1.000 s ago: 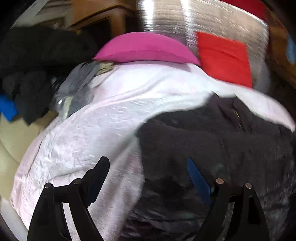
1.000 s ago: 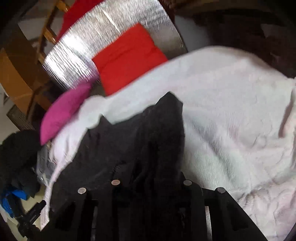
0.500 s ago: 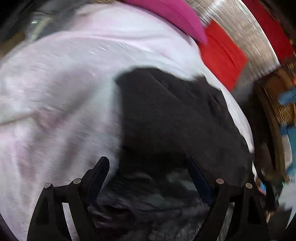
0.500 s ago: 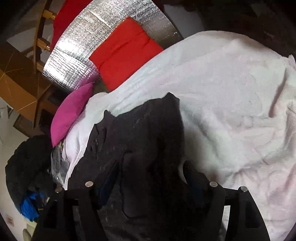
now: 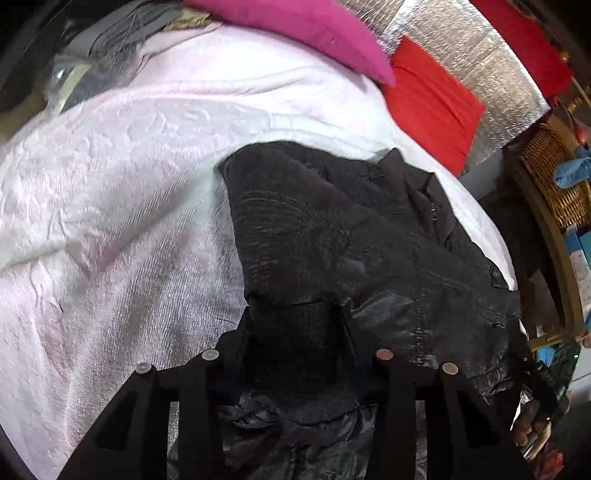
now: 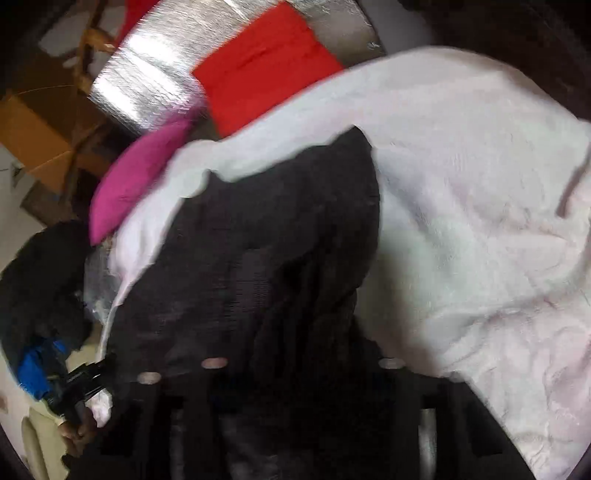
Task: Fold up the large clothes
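Slippage is the risk judged here; the black garment [image 5: 332, 236], spread on the pink-white blanket [image 5: 110, 206] ahead of both claws, is pinched at its near edge by the closed left claw [image 5: 295, 325]; the right claw [image 6: 295, 354] appears clamped on bunched cloth, so an uneven fold could be dragged.

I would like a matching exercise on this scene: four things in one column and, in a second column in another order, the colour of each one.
Things:
1. garment held in the left gripper
2. blanket under it
3. pillow at the far edge
4. cushion against the silver sheet

Colours:
A. red
B. pale pink
C. black
D. magenta

Pairs: 1-C, 2-B, 3-D, 4-A
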A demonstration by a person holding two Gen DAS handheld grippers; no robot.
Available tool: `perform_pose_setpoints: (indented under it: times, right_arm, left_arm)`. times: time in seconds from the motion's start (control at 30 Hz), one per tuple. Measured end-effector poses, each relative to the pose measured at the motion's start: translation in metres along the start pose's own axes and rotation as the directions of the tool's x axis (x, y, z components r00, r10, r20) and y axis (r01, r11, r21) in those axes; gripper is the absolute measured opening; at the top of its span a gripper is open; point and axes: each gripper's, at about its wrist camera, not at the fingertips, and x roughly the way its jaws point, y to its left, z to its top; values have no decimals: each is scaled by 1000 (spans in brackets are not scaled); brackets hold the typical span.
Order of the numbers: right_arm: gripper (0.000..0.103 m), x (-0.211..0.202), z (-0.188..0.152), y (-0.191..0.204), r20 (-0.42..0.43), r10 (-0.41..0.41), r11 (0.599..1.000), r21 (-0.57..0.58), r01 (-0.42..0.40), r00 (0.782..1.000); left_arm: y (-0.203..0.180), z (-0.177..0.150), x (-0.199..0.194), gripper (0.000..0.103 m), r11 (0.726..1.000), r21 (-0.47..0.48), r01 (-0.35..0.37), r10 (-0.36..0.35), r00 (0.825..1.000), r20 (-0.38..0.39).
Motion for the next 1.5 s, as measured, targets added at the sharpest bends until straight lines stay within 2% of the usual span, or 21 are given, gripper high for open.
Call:
perform_pose_setpoints:
  times: [0.07,0.1,0.13,0.17,0.2,0.27,0.33,0.4,0.47,0.5,0.6,0.63,0.77,0.83,0.93,1.0,1.03,1.07,1.2,1.33,1.5]
  right_arm:
    - [40,-13,-1,8,53,6,1000,-25,-5,999]
    - [40,-15,-2,8,62,7,1000,-29,-5,998]
    - [40,-12,-2,7,53,-3,1000,-27,4,999]
    - [40,-4,-3,2,23,-34,999,-18,34,999]
    - [47,4,-5,-5,-18,-56,998,2,56,998]
    - [53,10,-4,-11,-58,-53,998,43,55,997]
    - [60,4,-1,-12,-70,-16,998,58,20,997]
    - [71,-5,-2,-11,-68,10,1000,25,-8,998]
    - [71,-2,-9,-12,-94,-14,1000,-7,13,995]
    - [69,5,-12,-12,-114,-28,1000,-16,27,993]
    - [42,1,-16,-3,-85,-44,998,-50,40,995]
    - [37,-6,-18,4,-63,-52,996,-72,48,997]
    - [32,-41,-21,28,59,-52,988,-145,60,997]
    - [32,-48,-22,29,79,-43,988,-142,54,996]
    - [34,-24,-22,18,2,-93,990,-106,93,996]
    - [49,-8,-22,6,-74,-123,991,-65,118,990]
    - [57,-9,-20,0,-84,-119,993,-27,117,989]
    - [58,-12,-17,-2,-88,-109,994,-2,109,990]
    - [72,-35,-3,-9,5,-24,997,68,23,1000]
    - [72,-29,15,-20,64,9,991,131,-18,998]
    - [72,14,33,-31,40,-15,984,179,8,999]
  left_arm:
    - [1,5,0,45,1000,-18,20,-20,1000,8]
    - [4,6,2,51,999,-43,21,-21,1000,1]
    - [7,6,5,56,998,-56,17,-18,1000,-13]
    - [10,5,12,67,998,-70,6,-9,999,-50]
    - [12,4,19,68,997,-82,4,-10,996,-84]
    - [13,3,20,68,996,-86,2,-10,996,-89]
    - [8,3,15,62,998,-55,1,-5,998,-69]
    - [6,1,10,47,999,-33,3,-5,999,-54]
    - [4,0,9,42,1000,-21,3,-3,999,-42]
    - [6,-2,10,39,1000,-14,-2,2,999,-36]
    - [5,-5,1,30,1000,-1,3,-3,1000,3]
    - [2,-5,-6,28,1000,5,11,-11,1000,23]
    - [-2,-5,-30,25,997,27,70,-72,993,90]
    - [-1,-6,-30,26,998,40,57,-60,995,82]
    - [6,-8,-8,38,999,37,-8,8,1000,-2]
    - [11,-7,-1,55,999,22,-49,50,998,-33]
    - [12,-7,0,60,998,10,-60,60,997,-39]
    - [14,-5,-2,63,998,-2,-61,61,997,-43]
    - [28,3,-18,64,997,-79,-12,12,1000,5]
    - [47,16,-25,73,984,-173,51,-42,998,56]
    - [51,25,-10,72,976,-209,61,-55,998,34]
